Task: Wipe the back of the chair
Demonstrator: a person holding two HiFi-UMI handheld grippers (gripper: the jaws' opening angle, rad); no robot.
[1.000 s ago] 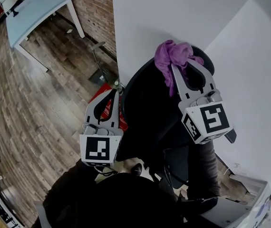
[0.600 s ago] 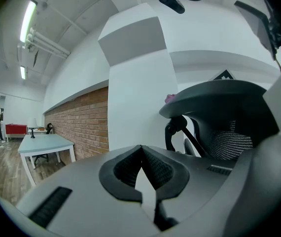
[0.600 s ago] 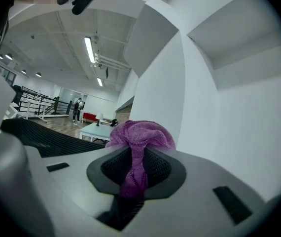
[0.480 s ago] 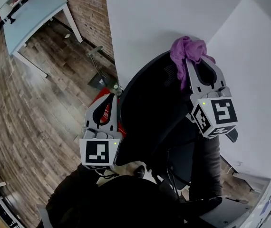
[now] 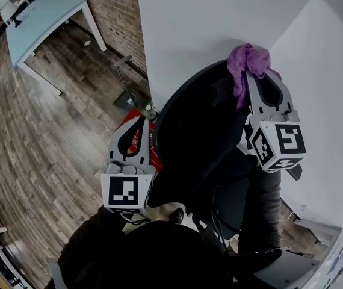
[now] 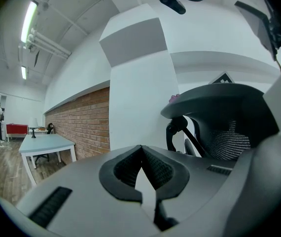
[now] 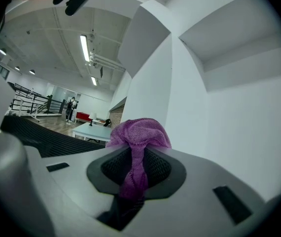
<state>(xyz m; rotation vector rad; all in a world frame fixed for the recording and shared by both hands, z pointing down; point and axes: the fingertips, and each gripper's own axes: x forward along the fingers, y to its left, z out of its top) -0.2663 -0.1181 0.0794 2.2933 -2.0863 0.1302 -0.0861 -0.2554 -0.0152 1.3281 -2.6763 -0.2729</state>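
Chair: one black chair point(image 5: 195, 137). It is right in front of you, close to the corner of the white wall point(image 5: 207, 23). Its back is black mesh.
Cloth: one purple cloth point(image 5: 248, 63). It is up by the top edge of the chair back, on the right side. You cannot tell if it presses on the mesh.
Right gripper: your right gripper point(image 5: 260, 84) pinches the cloth. The two jaws squeeze the thin middle part, and the puffy part sticks out past the tips.
Left gripper: your left gripper point(image 5: 136, 128) is pressed together at the tips. Nothing is in it. It is low, just beside the left edge of the chair back.
Grippers in all: two, one in each hand.
Floor: brown wood floor point(image 5: 45, 137), off to your left.
Table: one pale table point(image 5: 42, 14), far from the chair, next to the brick wall point(image 5: 114, 11).
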